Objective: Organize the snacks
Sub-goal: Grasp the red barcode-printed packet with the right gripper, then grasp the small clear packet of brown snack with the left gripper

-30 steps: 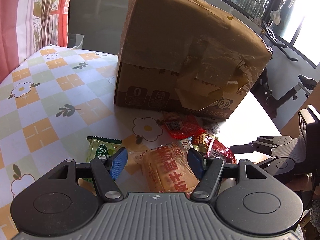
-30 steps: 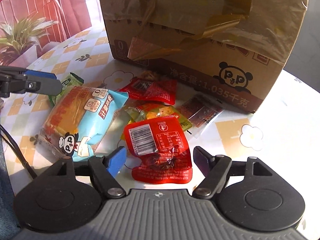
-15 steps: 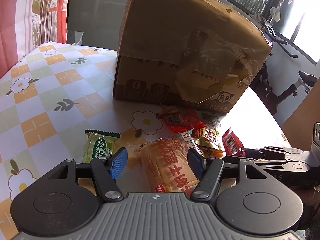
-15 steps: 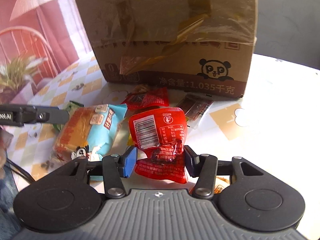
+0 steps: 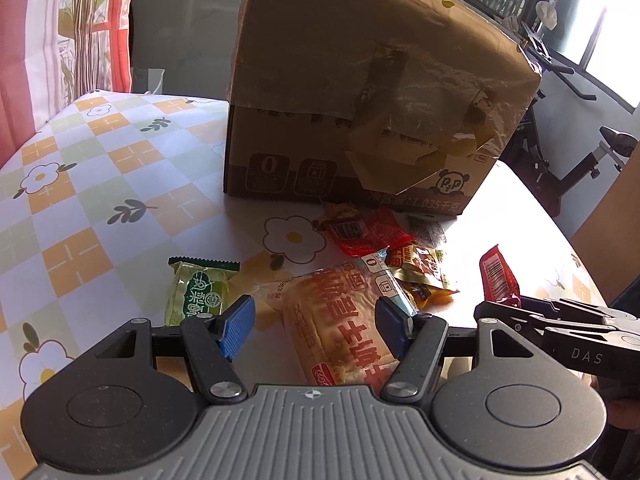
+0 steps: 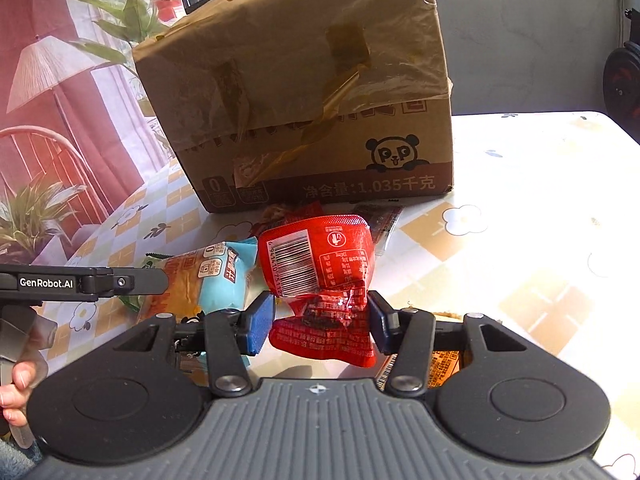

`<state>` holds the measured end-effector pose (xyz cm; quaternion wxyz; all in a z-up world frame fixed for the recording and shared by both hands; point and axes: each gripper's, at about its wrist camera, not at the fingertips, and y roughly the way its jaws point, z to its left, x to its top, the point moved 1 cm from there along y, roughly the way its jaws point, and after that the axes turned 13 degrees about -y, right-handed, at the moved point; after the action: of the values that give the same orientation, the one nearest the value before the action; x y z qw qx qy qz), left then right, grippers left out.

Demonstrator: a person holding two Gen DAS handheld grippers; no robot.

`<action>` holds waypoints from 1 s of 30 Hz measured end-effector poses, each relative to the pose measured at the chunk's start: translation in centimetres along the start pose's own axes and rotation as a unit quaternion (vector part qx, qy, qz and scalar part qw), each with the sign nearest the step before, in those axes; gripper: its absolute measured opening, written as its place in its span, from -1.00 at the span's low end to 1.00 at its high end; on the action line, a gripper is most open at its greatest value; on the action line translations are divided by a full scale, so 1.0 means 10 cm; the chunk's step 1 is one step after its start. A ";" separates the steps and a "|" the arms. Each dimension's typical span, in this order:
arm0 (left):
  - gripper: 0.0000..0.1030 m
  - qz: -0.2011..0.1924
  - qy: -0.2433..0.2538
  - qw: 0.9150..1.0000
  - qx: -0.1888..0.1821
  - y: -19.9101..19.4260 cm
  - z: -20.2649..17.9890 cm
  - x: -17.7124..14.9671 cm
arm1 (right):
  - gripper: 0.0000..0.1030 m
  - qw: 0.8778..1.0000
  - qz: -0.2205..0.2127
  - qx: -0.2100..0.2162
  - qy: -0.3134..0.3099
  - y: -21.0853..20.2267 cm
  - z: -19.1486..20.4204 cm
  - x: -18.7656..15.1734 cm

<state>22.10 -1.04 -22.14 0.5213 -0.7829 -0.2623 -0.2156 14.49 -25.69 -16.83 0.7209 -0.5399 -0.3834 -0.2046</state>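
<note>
My right gripper point(image 6: 320, 316) is shut on a red snack packet point(image 6: 320, 264), which hangs crumpled between the blue pads, lifted off the table. In the left wrist view that red packet point(image 5: 498, 276) sticks up from the right gripper point(image 5: 516, 306) at the right edge. My left gripper point(image 5: 312, 324) stands open low over a bread packet point(image 5: 340, 320), its pads on either side without touching it. A green packet point(image 5: 198, 292) lies just left of it. The big taped cardboard box point(image 5: 360, 80) stands behind the snacks.
Another red packet point(image 5: 364, 232), a yellow-orange packet point(image 5: 424, 276) and a small sachet point(image 5: 430, 232) lie in front of the box. The table point(image 5: 80, 200) wears a checked flower cloth. An exercise bike point(image 5: 560, 160) stands past the table's right edge.
The right gripper's jaws closed on the red packet and raised it off the table while rolling; the box now looks upright in its view. The left gripper kept still.
</note>
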 end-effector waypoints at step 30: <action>-0.48 0.034 0.174 0.983 -0.045 1.06 -0.65 0.78 | 0.01 0.999 -0.029 -0.004 0.019 -0.10 -0.24 0.10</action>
<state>34.42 -9.02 -22.51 0.5304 -0.7643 -0.1311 -0.3424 15.19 -28.17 -15.72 0.7195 -0.5275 -0.3841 -0.2376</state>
